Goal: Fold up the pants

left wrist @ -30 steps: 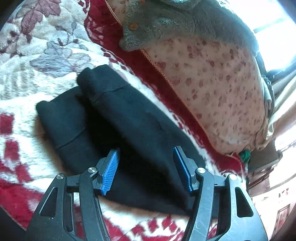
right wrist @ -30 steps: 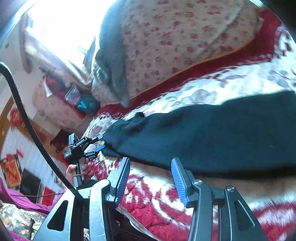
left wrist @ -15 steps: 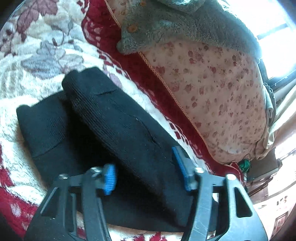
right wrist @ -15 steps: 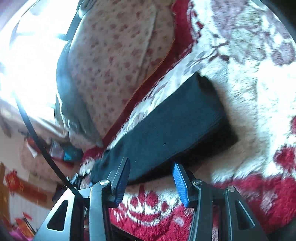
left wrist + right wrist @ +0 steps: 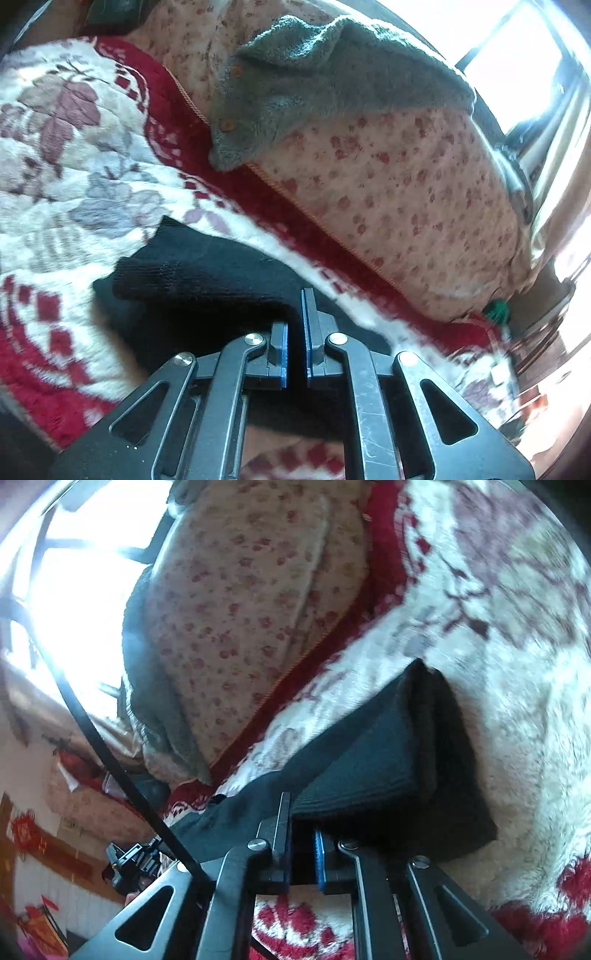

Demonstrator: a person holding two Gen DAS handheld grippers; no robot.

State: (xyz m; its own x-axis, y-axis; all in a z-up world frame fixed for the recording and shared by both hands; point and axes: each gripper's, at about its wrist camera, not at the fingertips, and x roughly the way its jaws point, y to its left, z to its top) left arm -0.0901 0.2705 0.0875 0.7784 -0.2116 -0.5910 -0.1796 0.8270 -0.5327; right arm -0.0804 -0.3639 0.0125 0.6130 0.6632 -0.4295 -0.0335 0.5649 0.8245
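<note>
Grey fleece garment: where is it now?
Left wrist view, upper centre: the grey fleece garment is draped over the floral quilt roll, beyond the black pants.

pants [image 5: 207,273] black; blanket [image 5: 66,177] white plush, red border, mauve leaf print; pillow [image 5: 406,206] cream, red flecks, upper right; towel [image 5: 332,77] grey-green; gripper pads blue

A plush red-and-cream floral blanket [image 5: 74,177] covers the bed; black pants [image 5: 207,273] lie folded on it, a flower-print pillow [image 5: 406,206] at two o'clock of them.
</note>
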